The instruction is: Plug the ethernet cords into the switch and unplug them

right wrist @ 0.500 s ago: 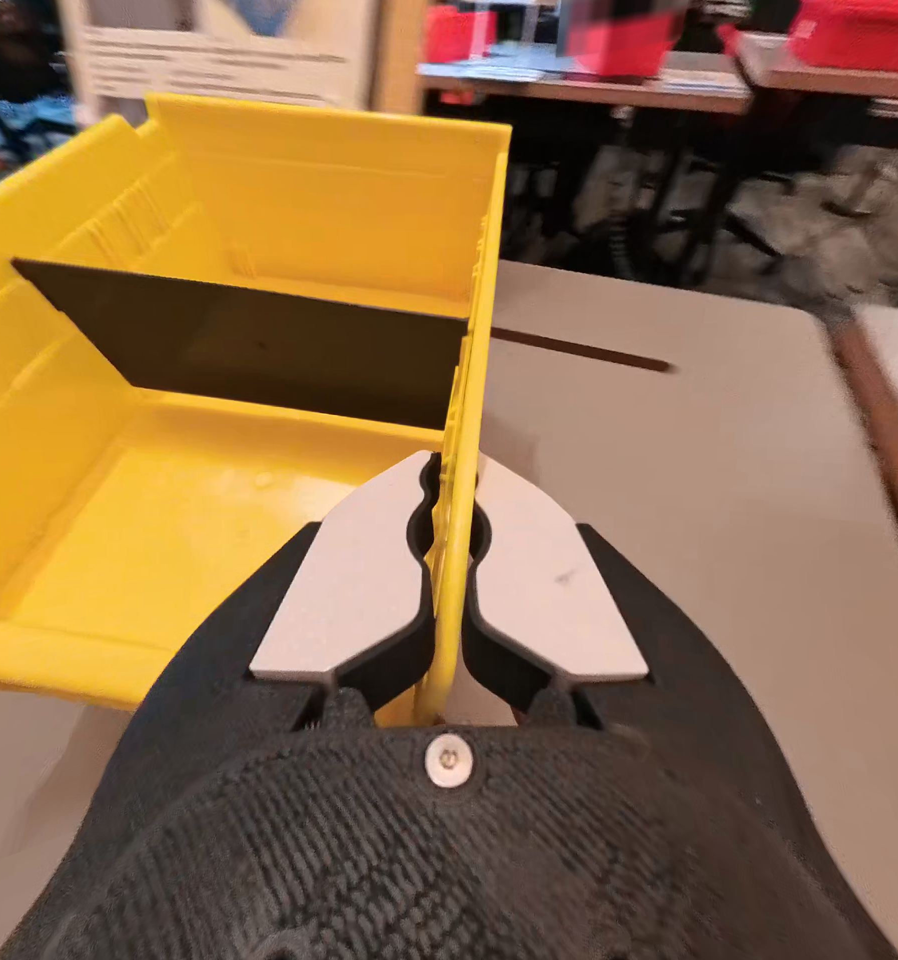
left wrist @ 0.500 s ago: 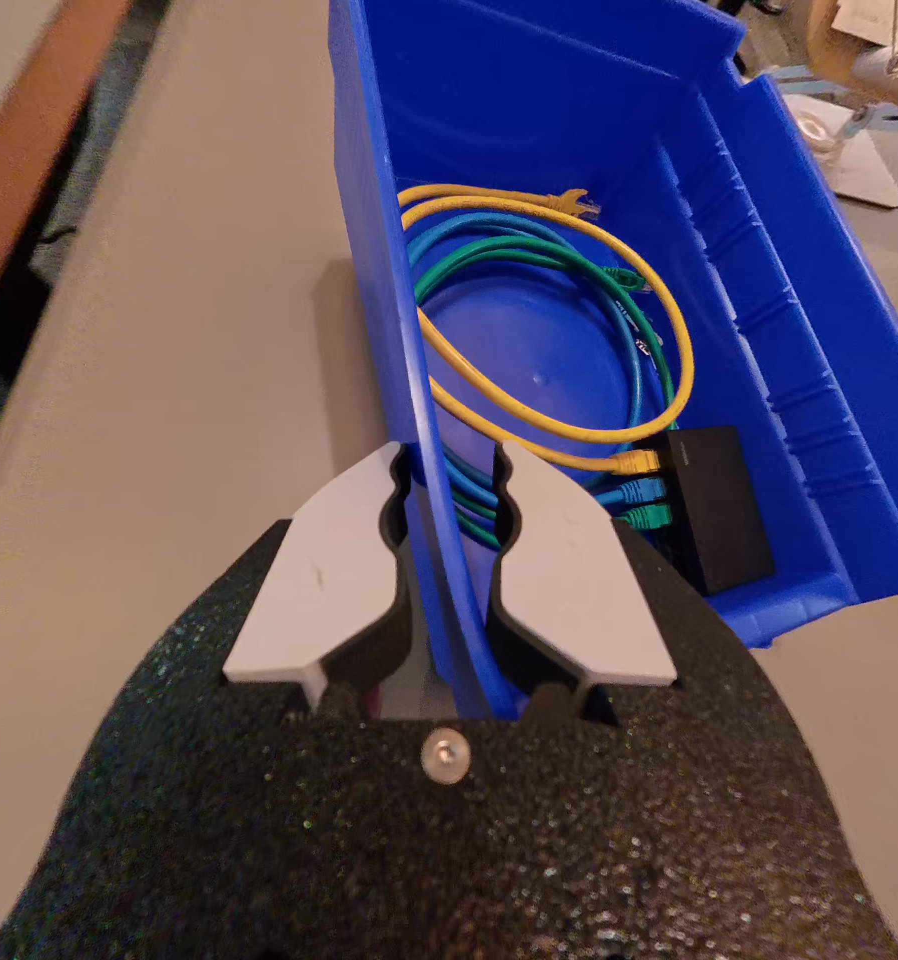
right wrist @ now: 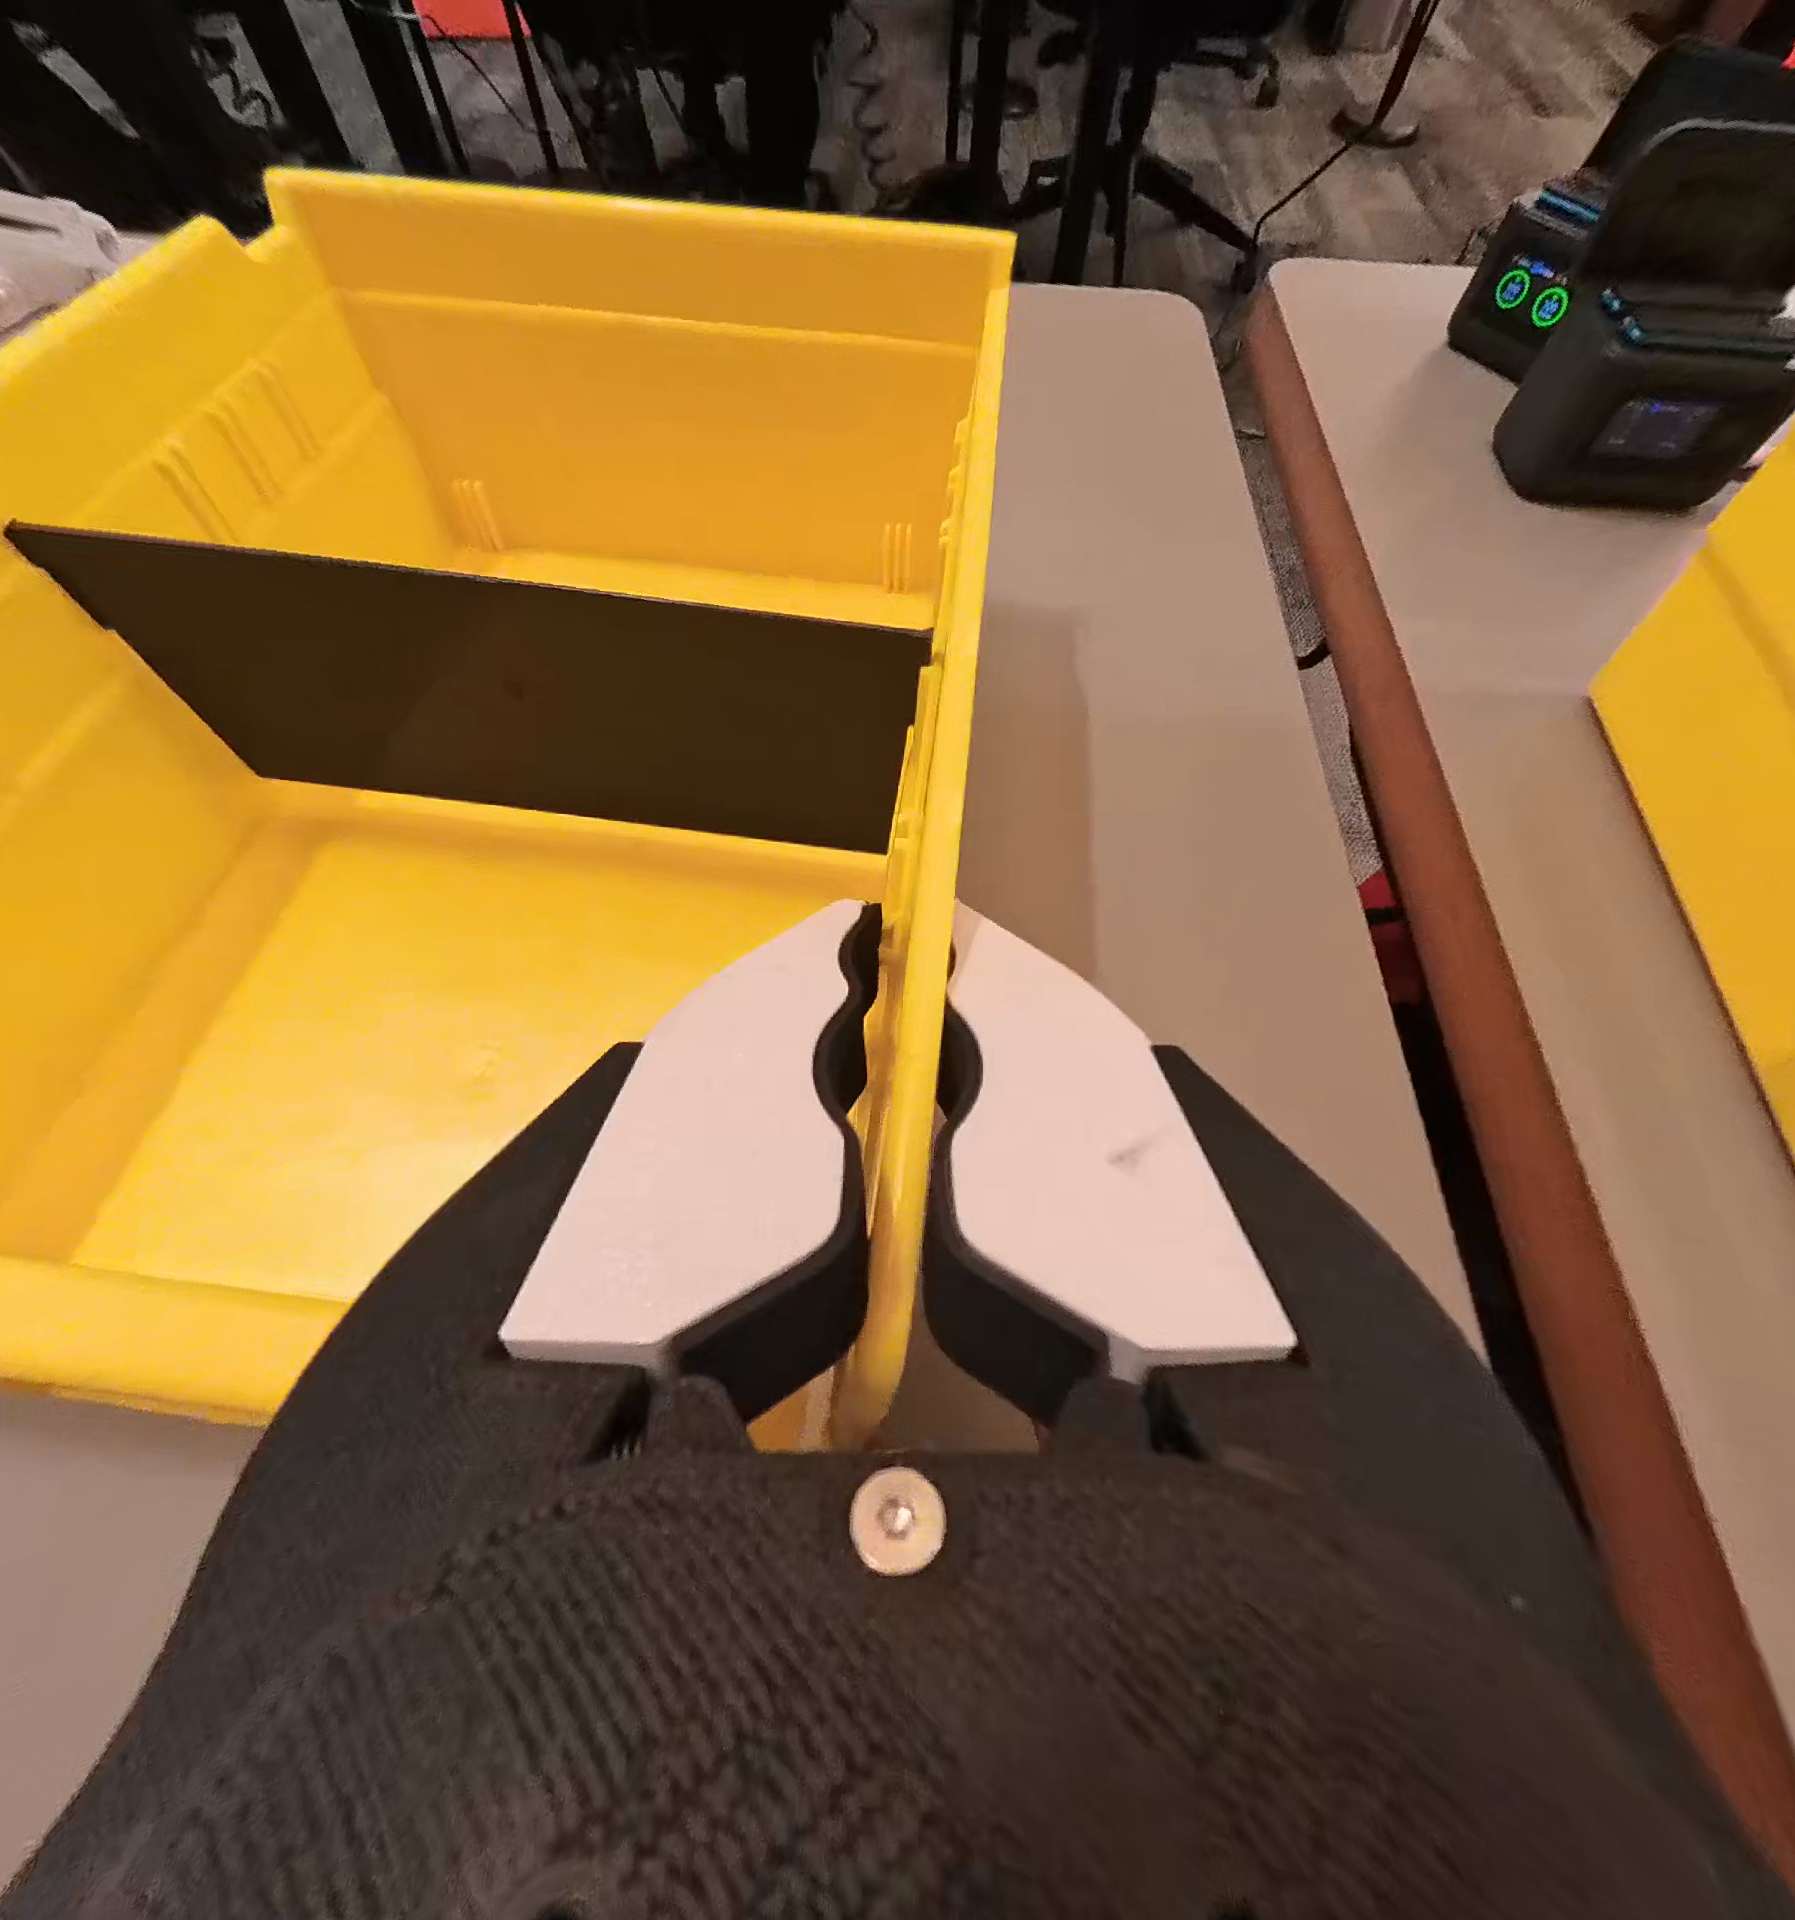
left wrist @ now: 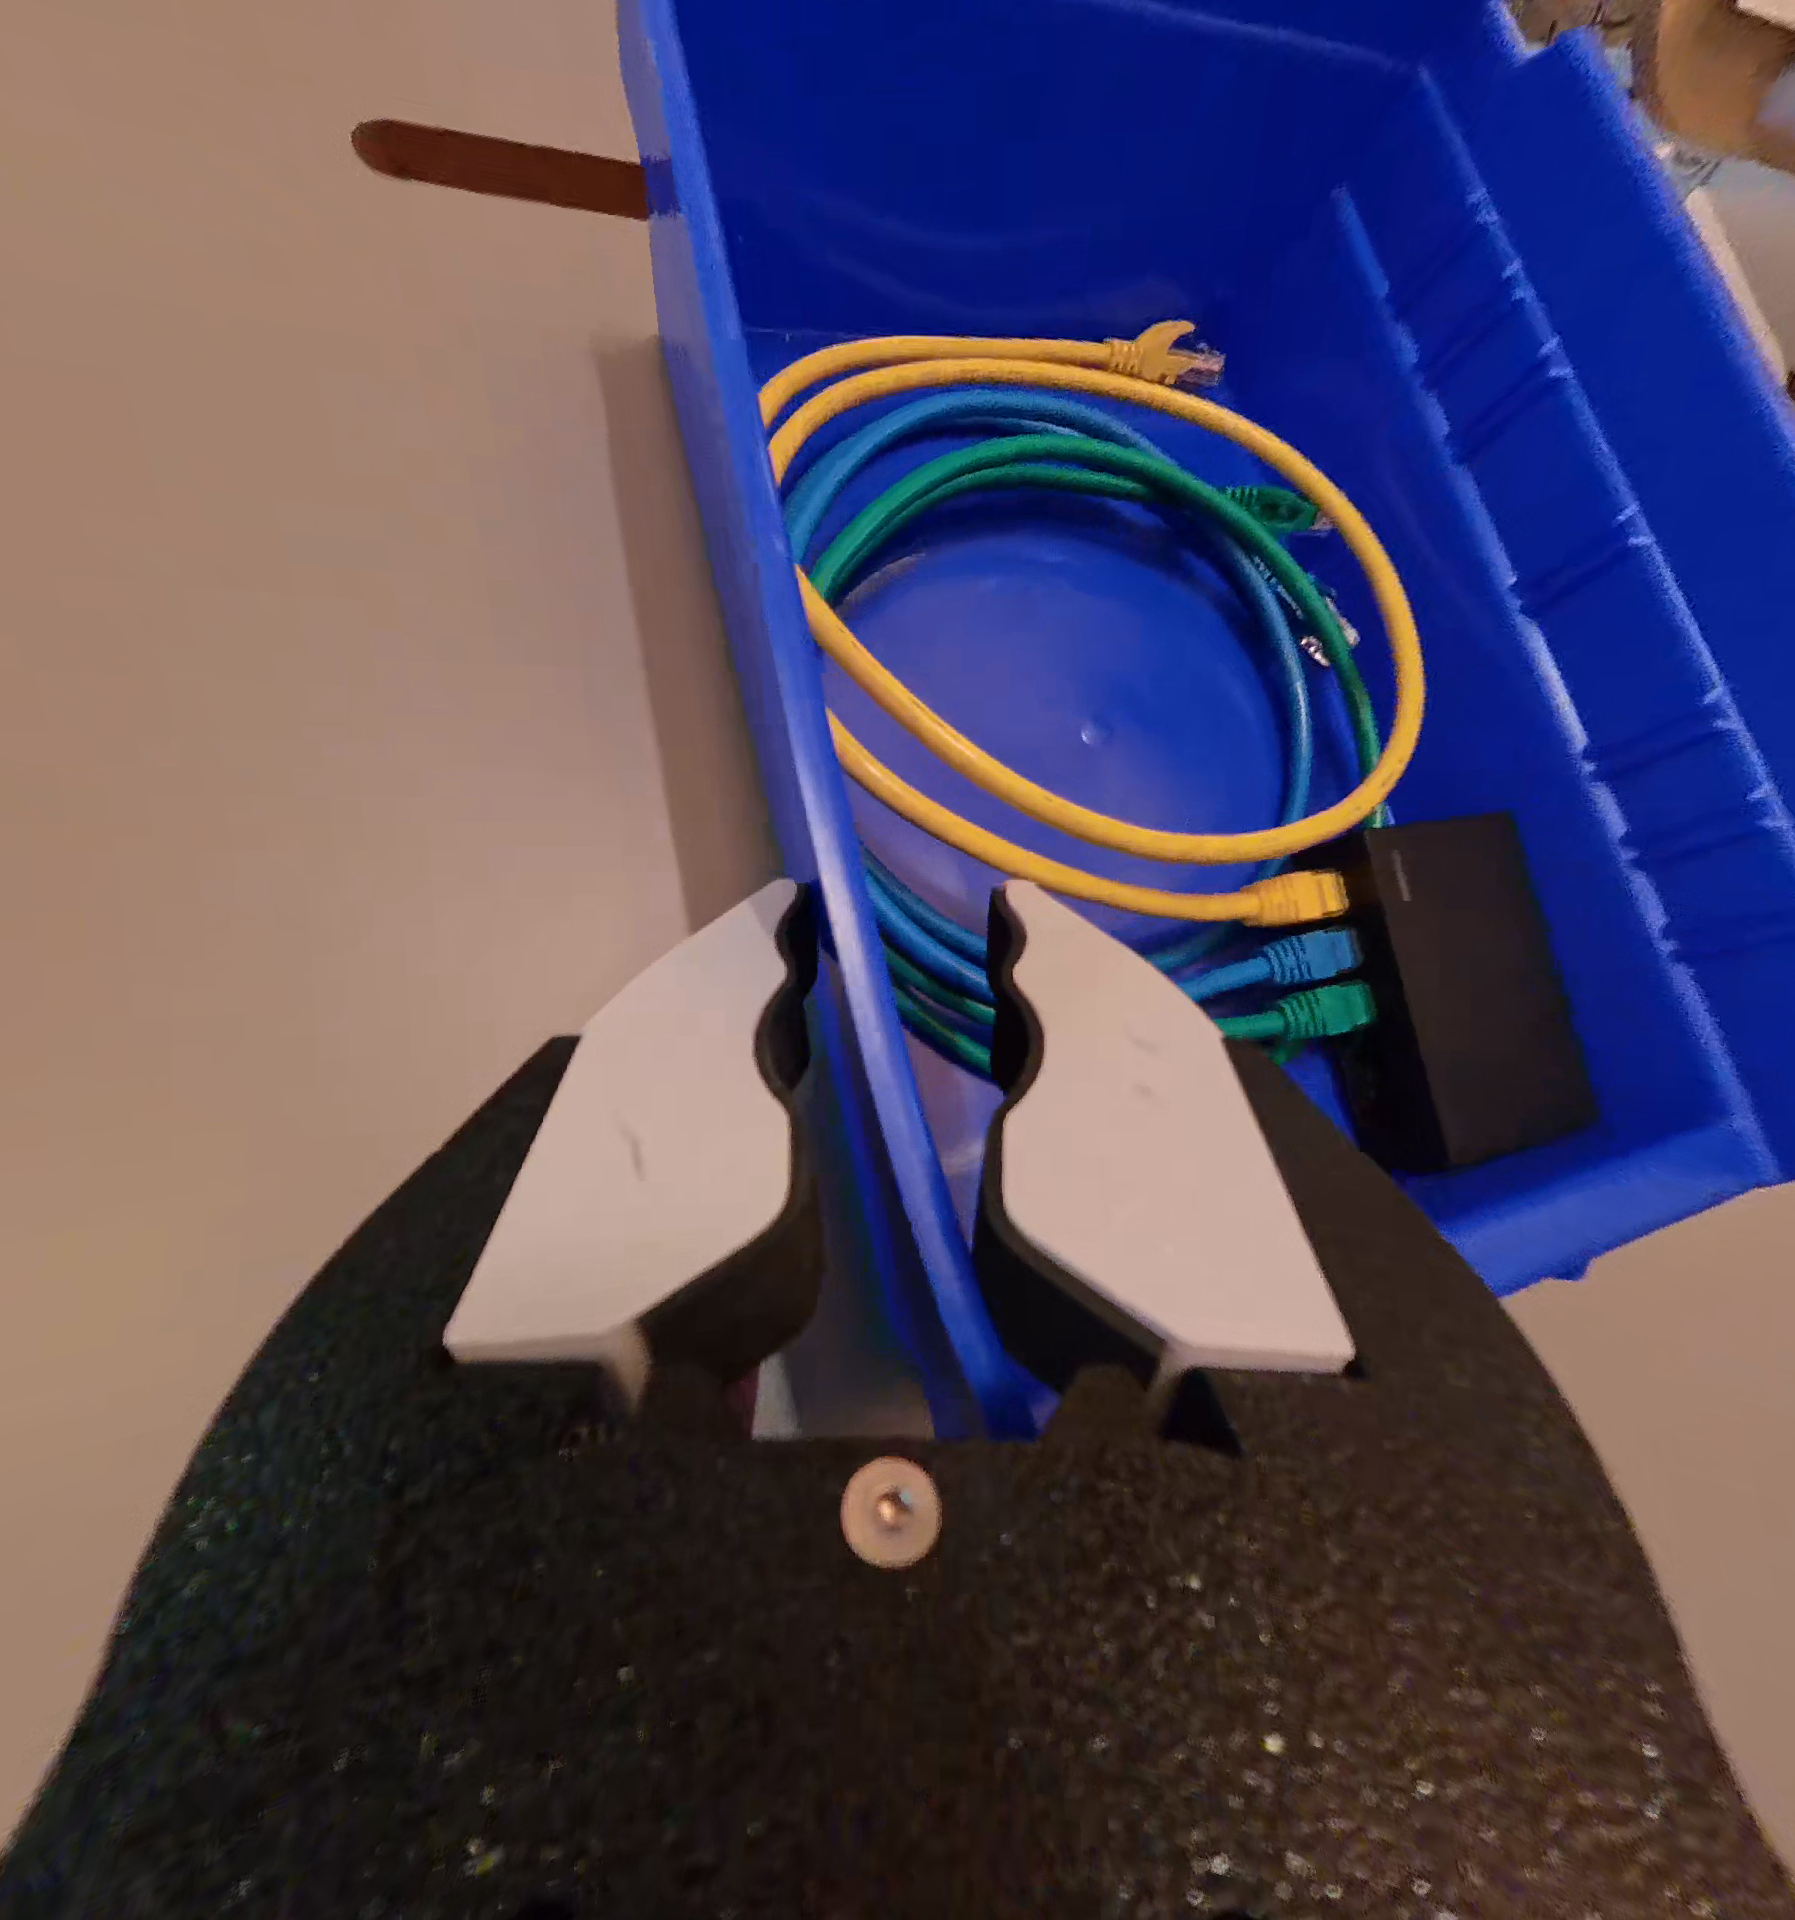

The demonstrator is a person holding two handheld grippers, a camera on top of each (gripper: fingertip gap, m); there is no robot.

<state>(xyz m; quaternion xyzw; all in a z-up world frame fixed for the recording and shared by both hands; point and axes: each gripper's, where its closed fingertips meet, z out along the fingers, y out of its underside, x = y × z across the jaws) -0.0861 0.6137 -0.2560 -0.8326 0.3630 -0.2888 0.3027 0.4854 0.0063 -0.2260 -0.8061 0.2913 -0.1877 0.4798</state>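
A blue bin (left wrist: 1651, 623) holds a black switch (left wrist: 1464, 987) at its near right. A yellow cord (left wrist: 1080, 821), a blue cord (left wrist: 924, 426) and a green cord (left wrist: 1028, 457) lie coiled inside, each with one end plugged into the switch. Their other ends lie loose near the far side. My left gripper (left wrist: 898, 904) is closed over the blue bin's left wall. My right gripper (right wrist: 914, 920) is shut on the right wall of an empty yellow bin (right wrist: 644, 260) with a black divider (right wrist: 519, 696).
Both bins rest on a beige table (left wrist: 249, 727) with a dark slot (left wrist: 498, 166). A second table to the right carries dark devices with lit screens (right wrist: 1651, 395) and another yellow bin (right wrist: 1755, 779). Chair and table legs stand behind.
Both bins have stayed fixed in my grippers while the background shifted. The table slot now shows beside the blue bin, and the second table now shows in the right wrist view.
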